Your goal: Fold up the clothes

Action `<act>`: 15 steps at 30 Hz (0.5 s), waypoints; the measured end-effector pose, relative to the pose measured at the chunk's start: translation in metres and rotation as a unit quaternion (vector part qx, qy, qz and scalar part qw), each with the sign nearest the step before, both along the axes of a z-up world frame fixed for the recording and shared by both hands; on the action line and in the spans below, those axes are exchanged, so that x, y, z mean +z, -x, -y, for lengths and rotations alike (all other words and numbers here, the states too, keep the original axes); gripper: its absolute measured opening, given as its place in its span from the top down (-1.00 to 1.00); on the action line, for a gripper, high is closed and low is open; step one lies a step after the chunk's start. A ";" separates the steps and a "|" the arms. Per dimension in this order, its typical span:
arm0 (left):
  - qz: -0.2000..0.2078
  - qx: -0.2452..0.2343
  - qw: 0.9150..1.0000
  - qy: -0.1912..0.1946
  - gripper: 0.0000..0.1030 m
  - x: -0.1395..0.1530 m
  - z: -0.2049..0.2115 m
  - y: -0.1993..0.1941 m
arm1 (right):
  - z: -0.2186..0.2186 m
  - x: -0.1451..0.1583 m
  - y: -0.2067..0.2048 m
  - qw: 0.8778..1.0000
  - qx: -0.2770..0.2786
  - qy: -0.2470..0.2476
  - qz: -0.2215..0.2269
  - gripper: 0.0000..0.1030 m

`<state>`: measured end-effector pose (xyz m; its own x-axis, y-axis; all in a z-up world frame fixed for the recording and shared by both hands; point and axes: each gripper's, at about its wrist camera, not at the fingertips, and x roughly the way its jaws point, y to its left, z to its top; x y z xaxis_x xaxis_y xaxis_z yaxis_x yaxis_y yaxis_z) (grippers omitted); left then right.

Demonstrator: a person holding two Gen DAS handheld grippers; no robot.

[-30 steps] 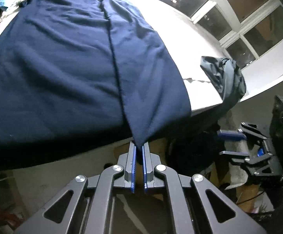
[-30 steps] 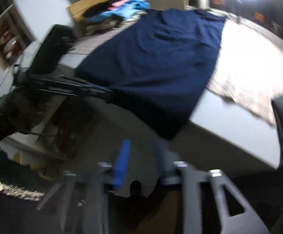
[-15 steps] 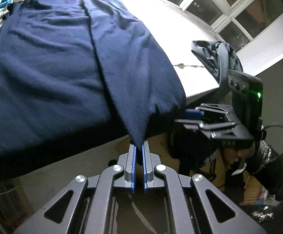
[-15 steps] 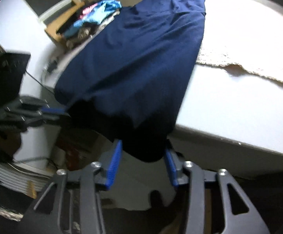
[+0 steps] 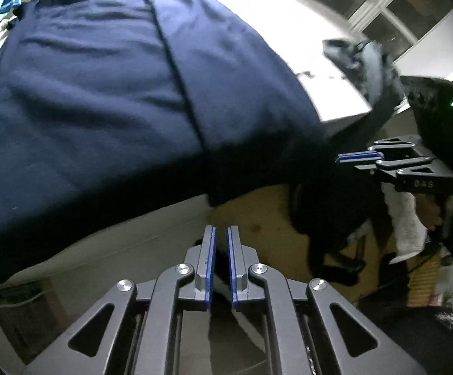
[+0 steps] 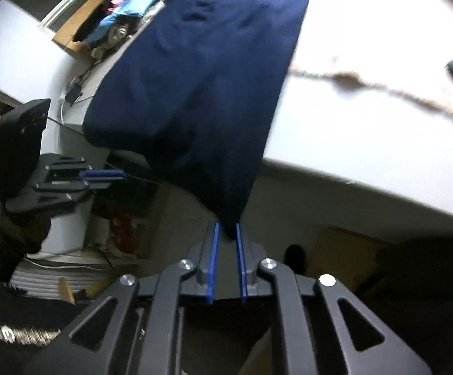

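A navy garment (image 5: 107,100) is seen spread over the white bench (image 5: 288,25), filling the upper left and centre of the left wrist view, w/ its near edge hanging over the bench's front edge. In the right wrist view the same garment (image 6: 207,87) runs from top centre down to lower centre, where its corner hangs into the right gripper (image 6: 226,234); the jaws are set a narrow gap apart w/ the cloth tip between them, but whether it is actually pinched cannot be told. The left gripper (image 5: 221,234) is seen at lower centre, jaws nearly together w/ a slim gap, nothing between them, just below the hanging hem. A dark bundle of cloth (image 5: 360,62) is seen at the bench's corner, upper right. A pile of coloured clothes (image 6: 132,9) lies at upper left of the right wrist view.
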<state>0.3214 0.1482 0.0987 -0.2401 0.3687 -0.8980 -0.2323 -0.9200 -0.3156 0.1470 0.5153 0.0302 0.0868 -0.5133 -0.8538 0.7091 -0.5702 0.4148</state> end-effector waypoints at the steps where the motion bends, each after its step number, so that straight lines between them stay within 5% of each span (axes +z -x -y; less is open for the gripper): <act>1: -0.009 -0.001 1.000 0.000 0.89 0.011 0.002 0.000 | -0.006 0.011 0.003 1.000 -0.006 0.005 -0.001 0.78; 6: -0.066 -0.001 0.998 -0.025 0.86 0.073 0.013 0.021 | -0.020 0.111 0.049 0.995 -0.047 0.065 -0.066 0.76; 9: -0.115 0.003 0.993 -0.020 0.82 0.101 0.015 0.049 | -0.007 0.161 0.087 0.987 -0.064 0.090 -0.117 0.48; 15: -0.146 0.016 0.989 -0.016 0.82 0.102 -0.001 0.127 | 0.074 0.148 0.214 0.982 -0.082 0.082 -0.146 0.39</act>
<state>0.1947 0.1492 0.2004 -0.5003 0.3833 -0.7764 -0.2883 -0.9193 -0.2680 -0.0668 0.4409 0.1786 -0.2449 -0.6334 -0.7341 0.7155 -0.6290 0.3040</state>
